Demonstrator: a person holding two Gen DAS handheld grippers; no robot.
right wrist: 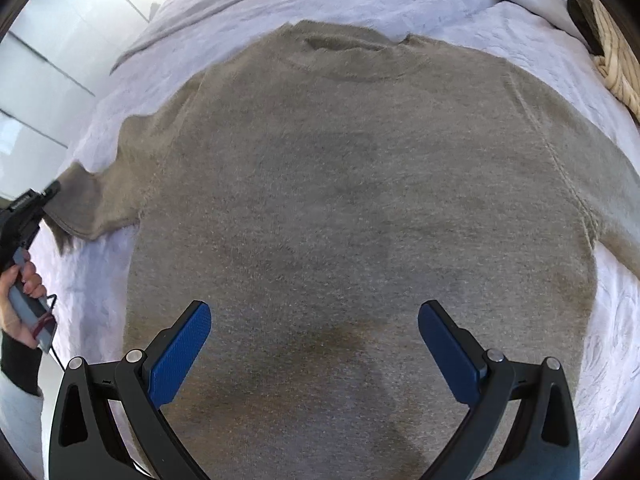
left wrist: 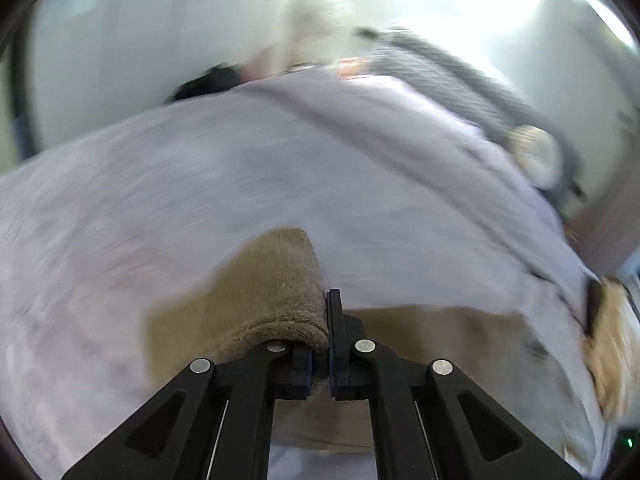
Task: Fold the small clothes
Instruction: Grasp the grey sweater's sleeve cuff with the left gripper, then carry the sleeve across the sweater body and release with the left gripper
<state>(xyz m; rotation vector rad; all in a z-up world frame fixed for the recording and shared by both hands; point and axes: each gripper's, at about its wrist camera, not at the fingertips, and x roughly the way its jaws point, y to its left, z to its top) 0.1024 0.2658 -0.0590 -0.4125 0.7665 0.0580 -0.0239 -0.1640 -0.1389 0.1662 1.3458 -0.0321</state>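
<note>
Pale lilac quilted bedspread (right wrist: pixel 460 12): fuzzy taupe knit sweater (right wrist: pixel 340 200) flat; left gripper (left wrist: pixel 325 344) pinching left cuff, right gripper (right wrist: pixel 314 344) spread; thin pinch risks slipping.

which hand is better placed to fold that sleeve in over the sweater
Left. The left tool is already shut on the sleeve cuff, so it can carry it inward. The right tool hangs open above the sweater body, gripping nothing.

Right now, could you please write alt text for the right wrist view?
A taupe knitted sweater lies spread flat on a pale lilac quilted bedcover, the open right gripper above its hem. At far left, the left gripper pinches a sleeve cuff.
</note>
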